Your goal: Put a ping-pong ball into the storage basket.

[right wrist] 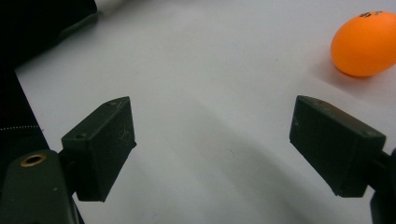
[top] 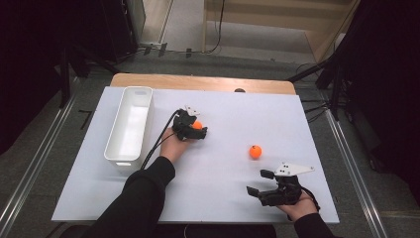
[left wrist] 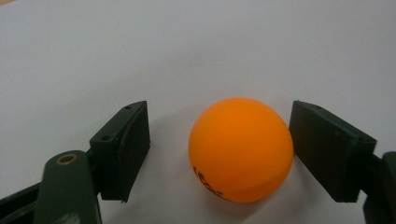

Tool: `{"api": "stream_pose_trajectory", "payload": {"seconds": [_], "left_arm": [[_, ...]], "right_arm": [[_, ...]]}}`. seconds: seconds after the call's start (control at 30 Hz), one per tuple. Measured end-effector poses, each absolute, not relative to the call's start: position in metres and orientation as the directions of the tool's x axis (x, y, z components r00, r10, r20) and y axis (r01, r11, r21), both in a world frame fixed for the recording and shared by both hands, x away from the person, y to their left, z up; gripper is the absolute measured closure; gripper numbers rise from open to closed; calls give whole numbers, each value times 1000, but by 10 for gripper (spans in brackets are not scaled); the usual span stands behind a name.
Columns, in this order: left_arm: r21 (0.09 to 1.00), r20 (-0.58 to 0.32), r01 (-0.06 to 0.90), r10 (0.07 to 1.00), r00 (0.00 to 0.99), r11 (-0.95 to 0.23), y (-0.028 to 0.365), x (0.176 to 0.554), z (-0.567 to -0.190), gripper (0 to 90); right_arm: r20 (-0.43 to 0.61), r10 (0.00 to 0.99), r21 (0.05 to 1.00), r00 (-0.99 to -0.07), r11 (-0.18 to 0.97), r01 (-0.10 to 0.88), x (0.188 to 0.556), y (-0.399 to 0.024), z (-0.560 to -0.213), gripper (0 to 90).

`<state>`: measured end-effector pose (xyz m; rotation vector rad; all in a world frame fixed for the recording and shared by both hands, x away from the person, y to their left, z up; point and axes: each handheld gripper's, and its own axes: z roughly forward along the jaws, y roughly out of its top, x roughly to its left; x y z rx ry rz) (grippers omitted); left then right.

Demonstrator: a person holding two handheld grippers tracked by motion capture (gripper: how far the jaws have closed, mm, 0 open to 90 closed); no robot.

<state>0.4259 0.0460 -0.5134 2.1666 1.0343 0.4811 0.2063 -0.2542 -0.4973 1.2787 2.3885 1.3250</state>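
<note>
**Left jaws straddle an orange ball; right jaws stand wide and bare**

Nearest the high camera, a dark-sleeved left forearm (top: 141, 191) rises from the bottom edge and slants up toward the middle of the white tabletop (top: 223, 198). To its left, well clear of the sleeve, a long white bin (top: 115, 148) lies lengthwise along the tabletop's left side. The left hand (top: 172, 145) carries the left gripper (top: 199, 130), which points toward the right, with its cable trailing back beside the wrist. Between its jaws sits an orange ball (left wrist: 241, 149) on the tabletop; in the left gripper view the right pad is at or touching the ball's side, while the left pad stands off with a clear gap, so the jaws are apart and not clamped. Farther right, a second orange ball (top: 255, 151) lies alone. At the lower right, the right hand (top: 302, 208) holds the right gripper (top: 260, 182) low and pointing left, jaws wide apart with nothing between them.
</note>
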Motion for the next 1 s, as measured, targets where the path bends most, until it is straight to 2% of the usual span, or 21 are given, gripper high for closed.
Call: {"api": "stream_pose_trajectory", "payload": {"seconds": [0.5, 1.0], "left_arm": [[732, 26, 541, 810, 586, -415, 50, 420, -512, 498], [732, 28, 538, 809, 588, -417, 50, 420, -512, 502]], "right_arm": [[274, 723, 745, -634, 257, 616, 206, -253, -498, 126], [278, 723, 742, -633, 257, 619, 206, -253, -498, 126]]}}
